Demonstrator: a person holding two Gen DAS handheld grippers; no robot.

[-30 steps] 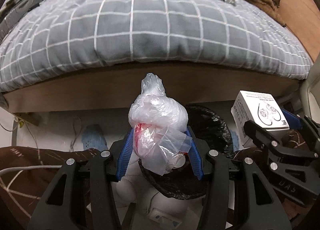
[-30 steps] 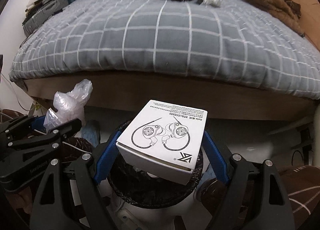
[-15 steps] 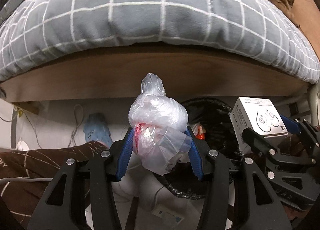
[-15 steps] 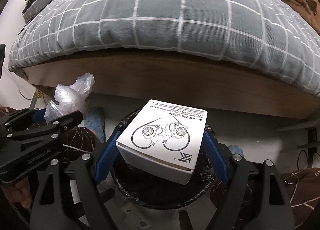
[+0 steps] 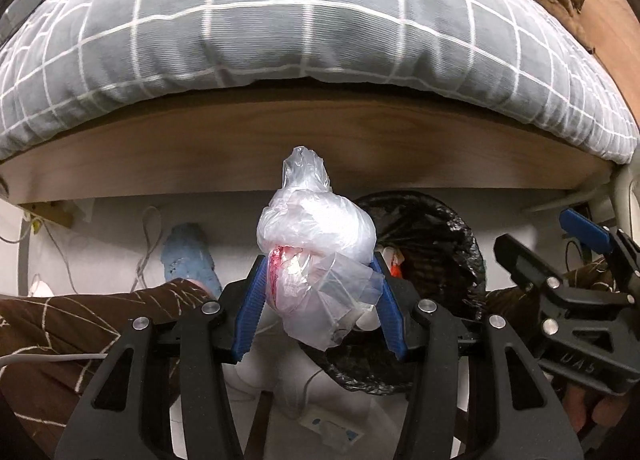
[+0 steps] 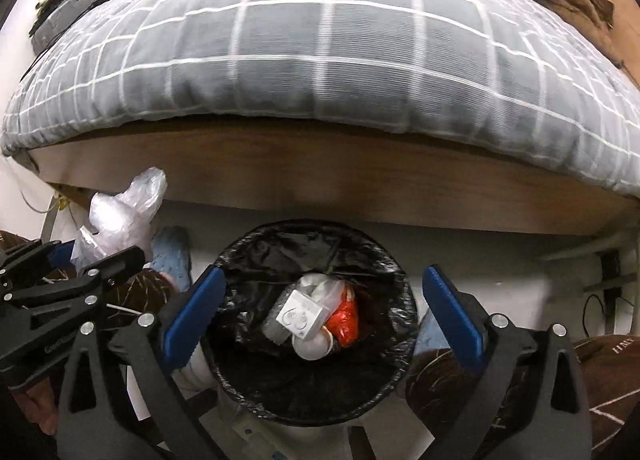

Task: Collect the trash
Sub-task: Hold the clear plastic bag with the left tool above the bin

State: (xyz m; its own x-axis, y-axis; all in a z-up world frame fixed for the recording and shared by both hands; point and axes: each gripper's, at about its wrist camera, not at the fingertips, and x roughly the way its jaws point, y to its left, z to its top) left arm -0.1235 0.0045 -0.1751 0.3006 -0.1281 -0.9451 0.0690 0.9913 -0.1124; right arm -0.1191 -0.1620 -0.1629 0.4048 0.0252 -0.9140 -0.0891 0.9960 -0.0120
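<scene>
My left gripper (image 5: 320,300) is shut on a knotted clear plastic bag (image 5: 316,248) with red stains, held just left of a trash bin lined with a black bag (image 5: 432,227). The plastic bag also shows in the right wrist view (image 6: 120,215), at the left. My right gripper (image 6: 320,308) is open and empty, directly above the bin (image 6: 312,392). A white earphone box (image 6: 302,316) lies inside the bin on other trash: a red wrapper (image 6: 346,318) and a white cup (image 6: 312,346).
A bed with a grey checked duvet (image 6: 320,59) and a wooden side board (image 6: 320,175) stands just behind the bin. More items lie on the far side of the bed. A blue slipper (image 5: 188,256), cables and brown trouser legs (image 5: 100,312) are on the floor.
My right gripper has opened and the white earphone box has dropped into the bin. Both grippers have moved lower and closer to the bed. The left gripper still holds the plastic bag.
</scene>
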